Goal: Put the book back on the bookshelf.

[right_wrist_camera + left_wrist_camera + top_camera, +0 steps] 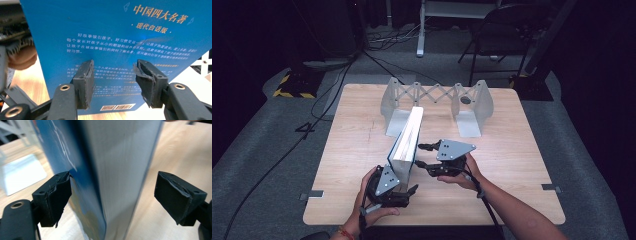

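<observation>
The upright book (408, 137) blocks the table's (352, 150) middle — bare wood either side, the folding rack (437, 95) closing the far edge.

Blue book (408, 137), gold title, white text; pale wood table (512, 150); rack (472, 107) seemingly grey.

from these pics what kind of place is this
Probably a dark studio for recording handling demos: a lone wooden table on grey carpet, cables trailing across the floor, and a folding chair behind.

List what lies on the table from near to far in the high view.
Left claw → right claw → blue book standing on edge → grey expandable book rack at the far edge.
</observation>
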The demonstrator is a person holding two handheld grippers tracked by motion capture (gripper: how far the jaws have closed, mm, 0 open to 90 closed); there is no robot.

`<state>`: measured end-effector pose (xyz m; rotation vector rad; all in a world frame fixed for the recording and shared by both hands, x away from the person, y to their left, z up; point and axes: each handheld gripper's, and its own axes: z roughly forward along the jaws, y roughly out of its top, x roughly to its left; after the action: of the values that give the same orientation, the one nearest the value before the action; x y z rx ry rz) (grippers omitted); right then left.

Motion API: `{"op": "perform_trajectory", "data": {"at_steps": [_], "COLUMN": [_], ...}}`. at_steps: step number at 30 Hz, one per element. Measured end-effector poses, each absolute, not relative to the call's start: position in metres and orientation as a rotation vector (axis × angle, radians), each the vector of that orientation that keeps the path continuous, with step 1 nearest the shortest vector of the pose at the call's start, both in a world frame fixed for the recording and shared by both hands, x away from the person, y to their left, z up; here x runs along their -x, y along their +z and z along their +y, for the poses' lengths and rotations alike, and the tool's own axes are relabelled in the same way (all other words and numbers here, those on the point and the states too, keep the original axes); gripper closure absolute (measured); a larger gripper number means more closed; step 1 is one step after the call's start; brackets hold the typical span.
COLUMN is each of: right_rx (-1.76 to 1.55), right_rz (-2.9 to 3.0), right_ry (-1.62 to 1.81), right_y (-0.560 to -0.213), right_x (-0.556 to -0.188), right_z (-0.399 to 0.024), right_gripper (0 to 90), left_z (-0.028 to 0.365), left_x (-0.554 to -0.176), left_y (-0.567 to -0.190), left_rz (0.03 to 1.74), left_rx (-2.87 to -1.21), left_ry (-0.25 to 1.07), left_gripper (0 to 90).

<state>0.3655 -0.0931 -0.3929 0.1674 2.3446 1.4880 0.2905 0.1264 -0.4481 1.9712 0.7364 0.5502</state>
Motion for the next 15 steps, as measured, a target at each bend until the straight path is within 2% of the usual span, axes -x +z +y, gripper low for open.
{"op": "perform_trajectory", "data": {"at_steps": [5,9,11,15], "right_rx": [-0.177,-0.186,-0.193,-0.211], "right_rz": [2.344,2.336,2.336,2.334], "right_ry": [1.502,1.488,1.498,1.484], "right_y": [-0.3936,-0.3934,-0.3940,-0.3957], "right_x": [-0.3666,-0.3677,-0.3689,-0.3713], "right_z": [-0.0904,-0.0888,-0.0879,-0.0869], "right_gripper": [48.7,47.8,47.7,47.3], "left_z": [0.1225,0.1219,0.1239,0.1264], "left_x": [-0.2946,-0.2971,-0.2987,-0.3003], "left_y": [-0.4498,-0.4510,-0.4506,-0.4504], "left_rz": [0.794,0.823,0.838,0.823], "left_rx": [-1.901,-1.873,-1.861,-1.851], "left_ry": [0.608,0.672,0.675,0.685], "left_gripper": [18.2,25.6,32.4,36.9]}}
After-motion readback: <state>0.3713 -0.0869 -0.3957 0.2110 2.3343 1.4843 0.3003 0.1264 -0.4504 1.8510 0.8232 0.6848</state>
